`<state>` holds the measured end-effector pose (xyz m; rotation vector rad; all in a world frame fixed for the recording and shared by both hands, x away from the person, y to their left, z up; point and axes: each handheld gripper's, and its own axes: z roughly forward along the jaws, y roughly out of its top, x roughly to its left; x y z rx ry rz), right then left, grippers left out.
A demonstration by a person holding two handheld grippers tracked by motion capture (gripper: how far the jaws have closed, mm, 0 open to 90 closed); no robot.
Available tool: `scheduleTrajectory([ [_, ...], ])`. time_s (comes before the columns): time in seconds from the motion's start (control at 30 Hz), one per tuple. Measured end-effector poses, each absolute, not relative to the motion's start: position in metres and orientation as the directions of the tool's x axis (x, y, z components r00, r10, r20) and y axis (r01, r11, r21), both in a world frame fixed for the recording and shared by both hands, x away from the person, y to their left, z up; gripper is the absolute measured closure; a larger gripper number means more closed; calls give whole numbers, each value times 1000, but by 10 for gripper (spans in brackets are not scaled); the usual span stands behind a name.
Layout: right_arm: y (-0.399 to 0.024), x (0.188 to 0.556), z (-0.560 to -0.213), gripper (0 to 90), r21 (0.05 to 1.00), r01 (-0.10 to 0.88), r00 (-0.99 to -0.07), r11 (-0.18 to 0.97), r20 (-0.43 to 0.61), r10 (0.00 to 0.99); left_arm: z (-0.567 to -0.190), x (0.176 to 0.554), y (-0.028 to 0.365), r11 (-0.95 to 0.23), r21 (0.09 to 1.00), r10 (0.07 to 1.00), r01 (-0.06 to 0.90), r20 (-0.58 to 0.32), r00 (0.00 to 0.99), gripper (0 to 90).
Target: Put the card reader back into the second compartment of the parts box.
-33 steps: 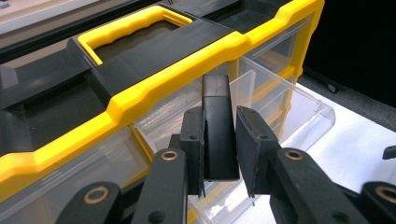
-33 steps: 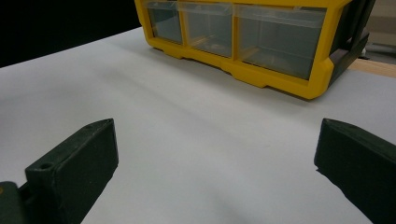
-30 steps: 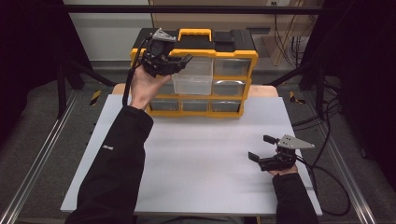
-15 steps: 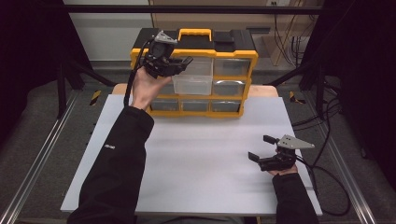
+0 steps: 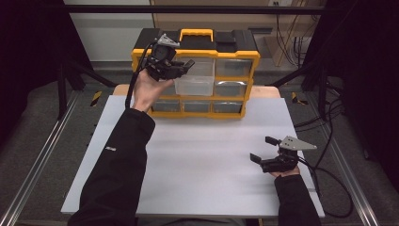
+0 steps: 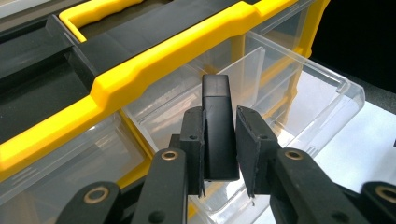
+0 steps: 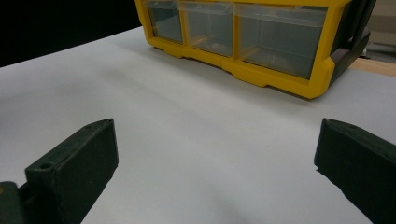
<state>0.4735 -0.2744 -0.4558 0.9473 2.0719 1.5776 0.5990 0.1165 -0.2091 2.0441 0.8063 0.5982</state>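
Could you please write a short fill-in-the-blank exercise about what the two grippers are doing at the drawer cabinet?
1. The left gripper is shut on a small ____ block.
2. The block is held above a clear drawer that is pulled ____.
3. The cabinet frame is ____ with a black top.
4. The right gripper hangs over the table with its jaws ____.

Missing words: black; out; yellow; open
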Motion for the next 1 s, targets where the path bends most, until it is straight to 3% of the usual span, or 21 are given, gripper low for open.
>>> scheduleTrajectory([
  [0.47,-274,474,-456,3,947,287,-706,147,105,700,-213,600,116,-433,836,733,337,108,672,713],
  [1.0,-274,474,-456,3,946,288,-706,148,105,701,-208,583,126,-373,890,749,260,124,651,310],
])
